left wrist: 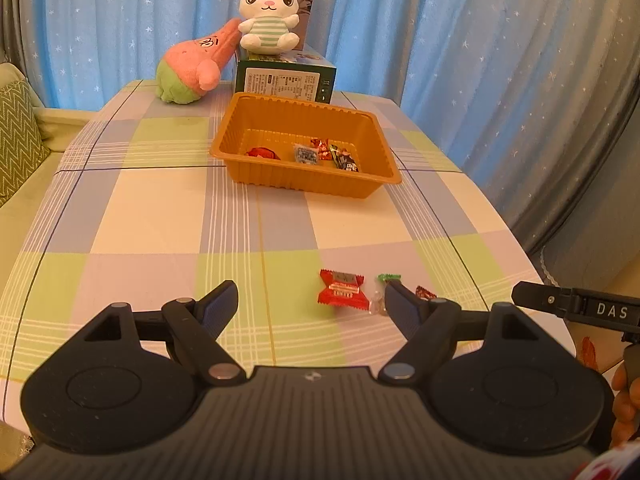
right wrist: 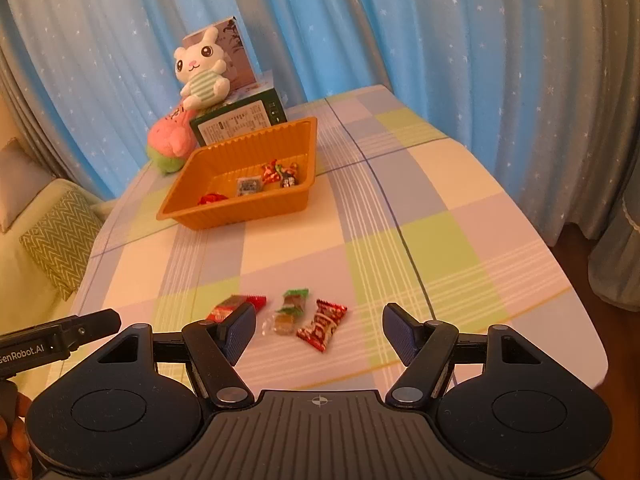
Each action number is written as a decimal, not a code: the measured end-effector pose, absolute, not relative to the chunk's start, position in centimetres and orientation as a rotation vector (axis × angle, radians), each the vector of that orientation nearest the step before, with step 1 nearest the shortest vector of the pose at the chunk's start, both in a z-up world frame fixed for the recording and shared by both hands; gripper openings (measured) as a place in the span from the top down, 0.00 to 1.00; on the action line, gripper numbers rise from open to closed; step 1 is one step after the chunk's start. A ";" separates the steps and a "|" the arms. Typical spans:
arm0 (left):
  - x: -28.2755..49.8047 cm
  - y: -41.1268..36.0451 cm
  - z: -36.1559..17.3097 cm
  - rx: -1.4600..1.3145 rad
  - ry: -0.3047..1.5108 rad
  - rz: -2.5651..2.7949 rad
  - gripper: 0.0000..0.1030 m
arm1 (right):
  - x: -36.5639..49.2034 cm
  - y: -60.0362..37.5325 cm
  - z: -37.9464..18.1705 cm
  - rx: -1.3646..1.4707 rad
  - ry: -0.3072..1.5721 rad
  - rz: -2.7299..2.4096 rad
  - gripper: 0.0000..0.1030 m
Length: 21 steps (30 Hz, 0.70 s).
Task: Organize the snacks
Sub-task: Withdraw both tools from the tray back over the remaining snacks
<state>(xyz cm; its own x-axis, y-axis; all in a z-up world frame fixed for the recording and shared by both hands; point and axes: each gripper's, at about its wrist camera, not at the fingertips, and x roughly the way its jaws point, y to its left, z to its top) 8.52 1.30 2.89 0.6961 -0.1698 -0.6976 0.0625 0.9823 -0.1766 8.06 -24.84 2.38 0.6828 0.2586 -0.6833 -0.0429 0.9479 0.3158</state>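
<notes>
Three wrapped snacks lie in a row on the checked tablecloth near its front edge: a red packet (left wrist: 342,290) (right wrist: 232,306), a clear candy with green ends (left wrist: 383,290) (right wrist: 290,312) and a dark red candy (left wrist: 424,292) (right wrist: 322,324). My left gripper (left wrist: 310,298) is open just left of the red packet; its right finger hides part of the other two. My right gripper (right wrist: 320,330) is open with the dark red candy showing in the gap, untouched. An orange tray (left wrist: 312,184) (right wrist: 236,214) farther back holds several wrapped snacks (left wrist: 306,155) (right wrist: 276,174).
Behind the tray stand a green box (left wrist: 284,80), a white bunny plush (left wrist: 268,16) on it and a pink-and-green plush (left wrist: 192,68). A sofa cushion (left wrist: 16,136) lies left of the table. Blue star curtains hang behind. Each view catches the other gripper's black side bar (left wrist: 580,308) (right wrist: 60,338).
</notes>
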 end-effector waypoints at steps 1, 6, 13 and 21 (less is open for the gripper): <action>8.3 1.2 2.9 -0.143 0.792 -0.131 0.24 | 7.8 -24.9 2.4 0.284 0.805 0.170 0.32; 8.0 0.7 3.0 -0.131 0.790 -0.133 0.24 | 7.0 -24.8 2.5 0.270 0.802 0.168 0.32; 7.8 0.1 2.9 -0.105 0.777 -0.130 0.24 | 6.8 -25.0 2.5 0.270 0.804 0.158 0.32; 8.0 0.0 2.6 -0.061 0.740 -0.090 0.24 | 7.1 -25.0 1.9 0.273 0.821 0.155 0.32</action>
